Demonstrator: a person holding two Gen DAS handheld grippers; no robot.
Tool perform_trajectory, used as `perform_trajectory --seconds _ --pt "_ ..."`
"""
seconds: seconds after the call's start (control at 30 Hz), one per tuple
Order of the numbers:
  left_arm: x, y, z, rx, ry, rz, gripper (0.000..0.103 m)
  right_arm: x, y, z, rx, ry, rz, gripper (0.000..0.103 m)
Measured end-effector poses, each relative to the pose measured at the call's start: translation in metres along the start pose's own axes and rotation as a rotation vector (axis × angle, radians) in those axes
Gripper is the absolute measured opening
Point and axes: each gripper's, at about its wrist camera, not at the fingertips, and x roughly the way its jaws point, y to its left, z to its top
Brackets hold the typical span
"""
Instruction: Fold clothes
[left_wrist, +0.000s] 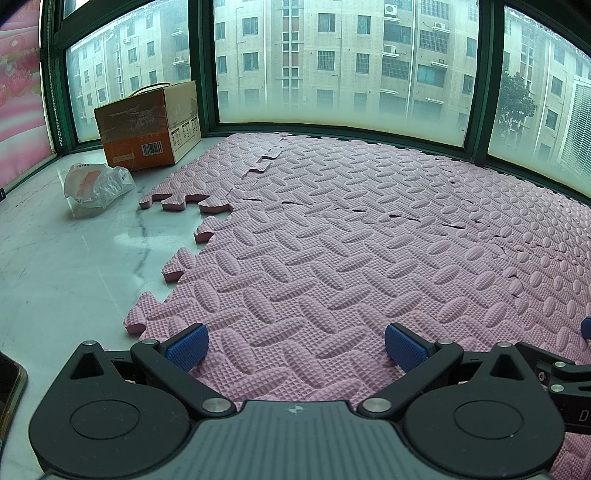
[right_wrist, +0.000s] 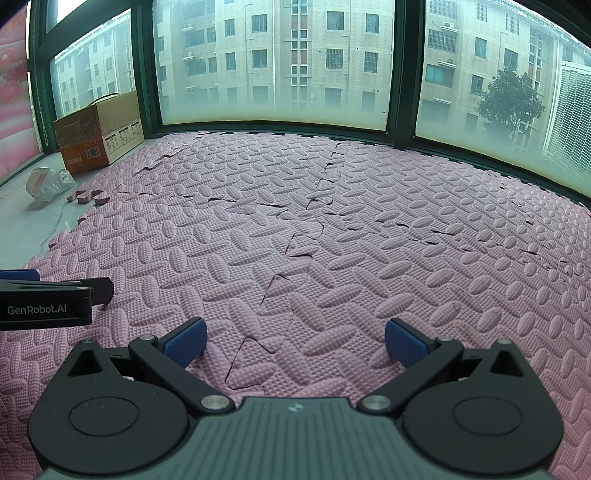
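Both the left tongs (left_wrist: 295, 345) and right tongs (right_wrist: 295, 341) gape wide, empty, over the pink foam mat (left_wrist: 351, 240). No clothes show. Only the left view catches a phone (left_wrist: 11, 387) on the marble sill (left_wrist: 66, 266).

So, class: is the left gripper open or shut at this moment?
Open. In its own wrist view the left gripper has its two blue pads spread wide apart, with only bare pink foam mat between them.

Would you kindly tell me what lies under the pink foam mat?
The pink foam mat lies on a pale marble surface, bare at its left edge. Anything else beneath it is covered.
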Motion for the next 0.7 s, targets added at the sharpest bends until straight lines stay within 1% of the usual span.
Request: perform_trajectory --seconds 0.7 --pt "0.0001 -0.0001 0.0000 0.000 0.000 0.000 0.103 -0.0003 -0.0018 -0.0002 0.000 0.000 0.001 0.103"
